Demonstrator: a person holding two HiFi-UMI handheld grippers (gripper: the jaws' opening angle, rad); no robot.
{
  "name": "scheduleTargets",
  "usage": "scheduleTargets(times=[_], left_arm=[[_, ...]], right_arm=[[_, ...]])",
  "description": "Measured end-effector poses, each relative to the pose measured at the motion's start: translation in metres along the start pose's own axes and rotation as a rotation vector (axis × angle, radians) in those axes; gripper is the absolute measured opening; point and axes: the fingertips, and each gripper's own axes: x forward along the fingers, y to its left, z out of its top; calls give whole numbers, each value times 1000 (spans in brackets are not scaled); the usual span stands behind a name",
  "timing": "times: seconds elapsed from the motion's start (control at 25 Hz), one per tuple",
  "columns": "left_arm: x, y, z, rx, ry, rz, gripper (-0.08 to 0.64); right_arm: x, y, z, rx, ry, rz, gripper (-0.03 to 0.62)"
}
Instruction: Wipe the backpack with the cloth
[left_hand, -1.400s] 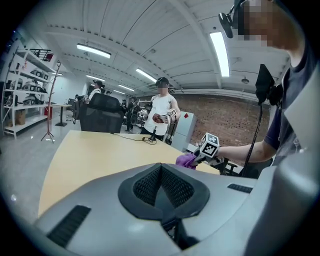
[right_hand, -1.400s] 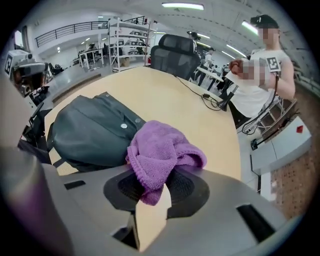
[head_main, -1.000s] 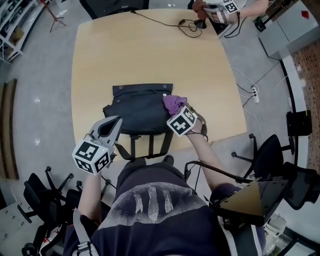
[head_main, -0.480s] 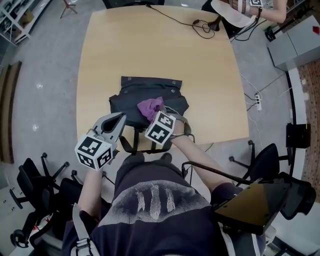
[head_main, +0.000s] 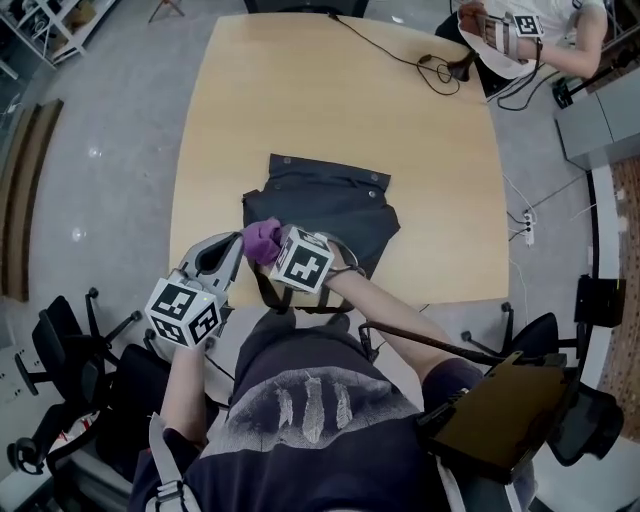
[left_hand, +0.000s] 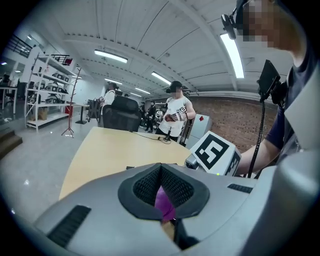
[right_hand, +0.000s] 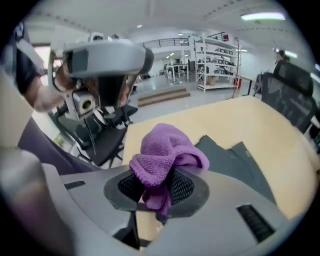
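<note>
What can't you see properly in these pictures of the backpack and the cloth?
1. Head view: the right gripper and the cloth cover the near left corner of the backpack.
2. Left gripper view: the body of the left gripper hides nearly all the backpack.
3. No view shows whether the cloth touches the backpack.

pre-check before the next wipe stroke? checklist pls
1. Cloth clamped in right gripper jaws: ok.
2. Cloth pressed onto backpack: cannot tell. It sits at the bag's near left corner, but contact isn't visible.
3. Left gripper steadying the bag: cannot tell. Its jaws are together on nothing, with the tip by the bag's left edge.
4. Backpack flat on table: ok.
5. Bag surface bare for a stroke: ok.
</note>
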Motion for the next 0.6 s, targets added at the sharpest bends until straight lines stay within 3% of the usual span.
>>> scheduleTargets(times=[0.08, 0.2, 0.36, 0.52, 0.6], left_arm=[[-8, 13, 2, -15, -17, 35, 6], [-20, 36, 5, -34, -30, 80, 6], [-21, 53, 2, -45, -16, 73, 6], [-12, 64, 2, -51, -3, 37, 6], [-8, 67, 4, -54, -6, 29, 6]], right_arm=[[4, 4, 26, 97, -100, 77, 100], [9, -33, 47, 152, -157, -38, 100], [21, -101, 26, 161, -24, -216, 100], [18, -129, -7, 297, 1, -218, 100], [7, -140, -15, 317, 2, -231, 100]])
